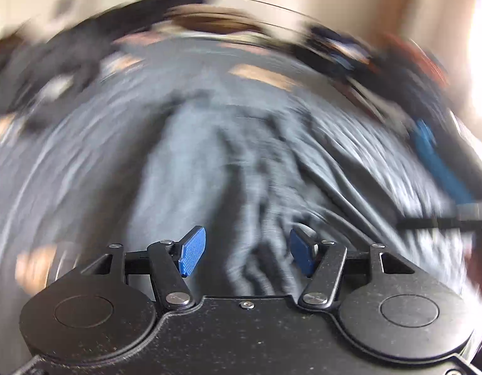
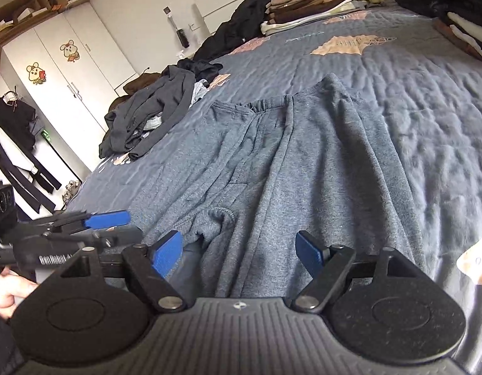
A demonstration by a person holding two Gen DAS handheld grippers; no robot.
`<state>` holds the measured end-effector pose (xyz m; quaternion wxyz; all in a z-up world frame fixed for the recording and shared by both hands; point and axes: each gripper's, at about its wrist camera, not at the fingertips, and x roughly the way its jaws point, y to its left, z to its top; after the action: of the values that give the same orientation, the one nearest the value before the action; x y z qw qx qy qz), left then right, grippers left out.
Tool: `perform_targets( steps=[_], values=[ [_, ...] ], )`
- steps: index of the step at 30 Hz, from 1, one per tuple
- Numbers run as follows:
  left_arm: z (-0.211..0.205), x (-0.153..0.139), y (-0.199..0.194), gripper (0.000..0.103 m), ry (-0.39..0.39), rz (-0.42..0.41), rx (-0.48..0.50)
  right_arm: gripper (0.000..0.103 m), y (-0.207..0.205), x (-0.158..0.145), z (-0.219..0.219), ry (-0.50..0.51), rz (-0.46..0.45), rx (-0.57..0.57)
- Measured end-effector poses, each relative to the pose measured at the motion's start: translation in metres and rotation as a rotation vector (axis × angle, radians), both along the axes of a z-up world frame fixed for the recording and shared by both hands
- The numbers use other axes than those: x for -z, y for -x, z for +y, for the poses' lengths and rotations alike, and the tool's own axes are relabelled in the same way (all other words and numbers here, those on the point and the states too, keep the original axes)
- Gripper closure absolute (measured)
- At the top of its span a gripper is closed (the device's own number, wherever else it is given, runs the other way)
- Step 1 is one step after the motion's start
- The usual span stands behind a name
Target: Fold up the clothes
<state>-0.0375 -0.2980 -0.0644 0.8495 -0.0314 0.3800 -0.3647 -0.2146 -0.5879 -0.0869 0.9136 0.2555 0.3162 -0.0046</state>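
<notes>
**Bedroom, bed top: grey trousers laid out, both my grippers empty**

Setting. A bedroom with white walls. A bed (image 2: 397, 100) covered in a blue-grey quilted spread with tan patches fills most of the right wrist view. A white wardrobe (image 2: 66, 75) with two cartoon mouse stickers stands at the far left; dark garments hang from a rack (image 2: 19, 131) beside it.

Item 1. Grey sweatpants (image 2: 288, 168), lying flat on the spread, waistband at the far end, legs running toward me. One cuff is bunched up just ahead of my right fingers. In the left wrist view the same grey cloth (image 1: 228, 162) shows only as a smear; that picture is badly blurred.

Item 2. Loose heap of dark unfolded clothes (image 2: 150, 115), left of the sweatpants, near the bed's edge.

Item 3. Folded stacks (image 2: 319, 3), brown, beige and black, along the far side of the bed, with more (image 2: 459, 9) at the far right corner.

Item 4. My right gripper (image 2: 244, 254): blue pads spread wide, nothing between them but the cloth lying below; they pinch nothing.

Item 5. My left gripper (image 1: 242, 251): pads apart, nothing clamped. From the right wrist view it (image 2: 97, 223) sits low at the left, turned on its side, and my hand (image 2: 9, 290) holds its grip.
</notes>
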Motion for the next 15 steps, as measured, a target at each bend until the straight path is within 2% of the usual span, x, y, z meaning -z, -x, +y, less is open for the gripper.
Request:
perform_targets(
  steps=[3,7,9,11,13,15],
  values=[
    [0.037,0.008,0.006,0.041,0.067,0.122,-0.162,0.023,-0.003,0.000,0.007,-0.004,0.002,-0.014],
    [0.080,0.011,0.026,0.040,0.136,0.196,-0.332,0.023,-0.010,-0.003,0.029,-0.003,-0.003,-0.090],
    [0.101,0.011,0.038,0.040,0.184,0.214,-0.381,0.023,-0.012,-0.004,0.039,-0.004,0.000,-0.125],
    [0.111,0.012,0.044,0.040,0.212,0.218,-0.389,0.023,-0.012,-0.006,0.046,0.005,0.003,-0.157],
    [0.112,0.011,0.049,0.040,0.233,0.222,-0.335,0.023,-0.012,-0.007,0.053,0.013,0.005,-0.186],
    [0.098,0.006,0.057,0.040,0.209,0.184,-0.256,0.023,-0.006,-0.011,0.045,0.009,-0.009,-0.168]
  ],
)
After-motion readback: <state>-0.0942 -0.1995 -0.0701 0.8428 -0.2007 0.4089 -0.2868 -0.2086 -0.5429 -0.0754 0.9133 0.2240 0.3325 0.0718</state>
